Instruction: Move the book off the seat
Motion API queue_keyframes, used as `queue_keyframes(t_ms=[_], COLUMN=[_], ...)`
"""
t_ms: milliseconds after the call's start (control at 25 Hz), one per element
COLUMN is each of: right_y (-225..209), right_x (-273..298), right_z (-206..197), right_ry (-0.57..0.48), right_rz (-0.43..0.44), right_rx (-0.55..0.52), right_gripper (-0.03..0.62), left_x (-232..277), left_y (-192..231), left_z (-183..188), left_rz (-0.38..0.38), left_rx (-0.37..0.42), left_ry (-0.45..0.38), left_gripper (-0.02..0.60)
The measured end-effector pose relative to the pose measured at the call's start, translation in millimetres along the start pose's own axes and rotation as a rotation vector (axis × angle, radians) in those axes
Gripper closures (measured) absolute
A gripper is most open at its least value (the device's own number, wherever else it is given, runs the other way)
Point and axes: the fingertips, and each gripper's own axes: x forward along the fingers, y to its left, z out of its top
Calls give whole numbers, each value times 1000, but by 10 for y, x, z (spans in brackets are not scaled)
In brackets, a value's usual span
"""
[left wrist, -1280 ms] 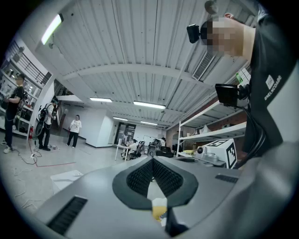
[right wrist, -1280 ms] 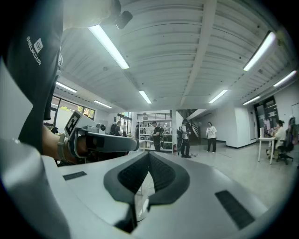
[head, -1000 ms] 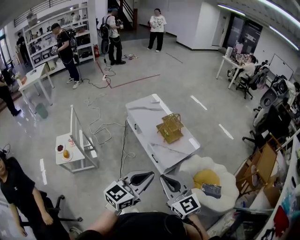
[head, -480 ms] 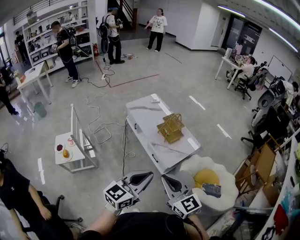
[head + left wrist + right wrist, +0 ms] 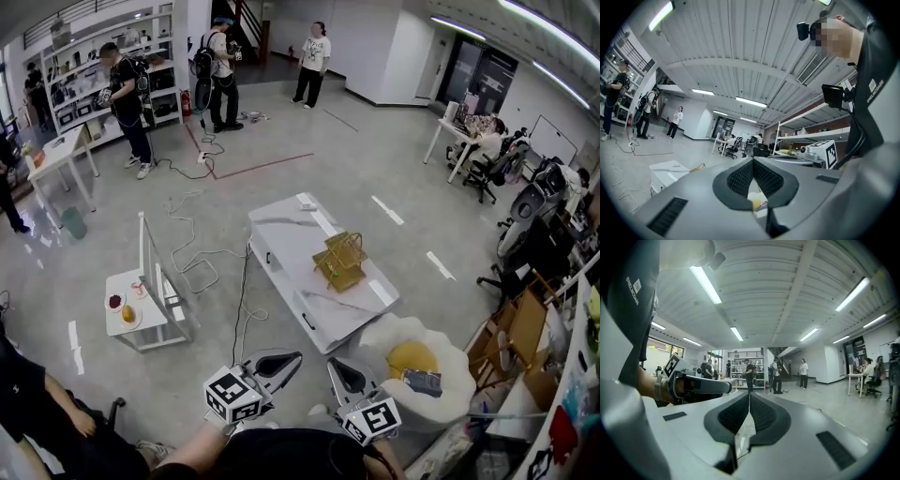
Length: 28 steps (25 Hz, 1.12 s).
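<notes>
Though the left tool [image 5: 294, 357] and right tool [image 5: 334, 365] are closed and empty, the book [image 5: 422, 382] on the soft seat [image 5: 392, 328] looks stiff and light, best pinched by an edge.

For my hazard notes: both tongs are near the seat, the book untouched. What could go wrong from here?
1. The left tongs and right tongs are both shut; unless one opens first, it may only shove the book deeper into the soft seat.
2. The book lies beside the cushion, which might get dragged along.
3. The cable by the table is a trip hazard.
</notes>
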Motion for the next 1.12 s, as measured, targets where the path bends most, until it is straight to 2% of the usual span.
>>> queue_keyframes(t_ms=[280,480,760,1120], right_y=[-141,-398,-906,-1713], right_x=[73,132,198,428], right_z=[-60,-90,-157,-191], right_ry=[0,-8,0,-2], right_rz=[-12,-19,-28,-23], right_rx=[17,53,100,113], right_gripper=[580,580,580,580], left_x=[136,344,756,1547], left_y=[89,178,369,713], left_z=[-14,-43,-64,-67], left_rz=[-12,-6,5,-2], left_rx=[7,-1,-20,-28], left_ry=[15,14,23,34], left_gripper=[577,575,575,575])
